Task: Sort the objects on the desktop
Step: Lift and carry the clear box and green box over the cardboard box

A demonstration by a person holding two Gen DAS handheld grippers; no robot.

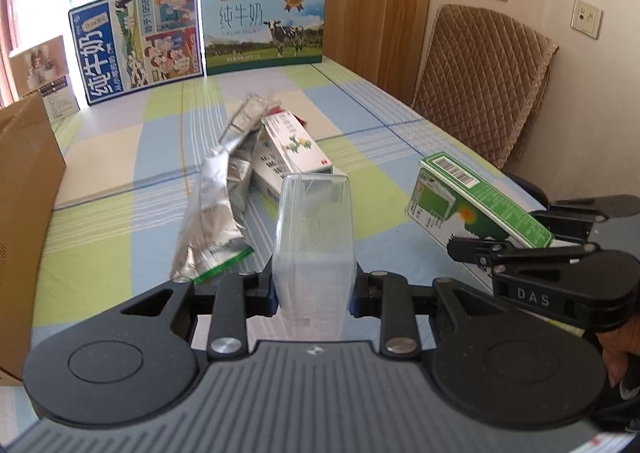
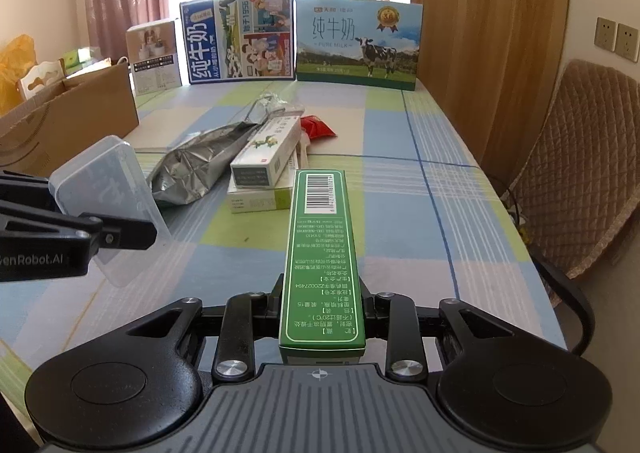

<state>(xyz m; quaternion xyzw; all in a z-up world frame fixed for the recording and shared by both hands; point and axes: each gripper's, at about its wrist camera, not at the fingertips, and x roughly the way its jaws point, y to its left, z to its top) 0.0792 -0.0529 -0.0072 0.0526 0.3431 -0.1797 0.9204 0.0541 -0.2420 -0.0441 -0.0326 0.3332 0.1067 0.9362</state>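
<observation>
Left gripper [image 1: 314, 289] clamped on clear plastic case [image 1: 314, 229]; right gripper [image 2: 322, 317] clamped on green box [image 2: 320, 253]. Both held above tablecloth [image 2: 400, 181], near side of silver pouch [image 2: 196, 167]. You: keep both level, carry clear of pouch.

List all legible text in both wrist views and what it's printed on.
"PURE MILK", "纯牛奶": cow-picture milk carton at the table's far end.
"纯牛奶", "1955": blue cartoon milk carton beside it.
"DAS": black right gripper.
"enRobot.AI": black left gripper, first letters cut off.
Long green box: barcode and fine print, too small.
White boxes: unreadable.
</observation>
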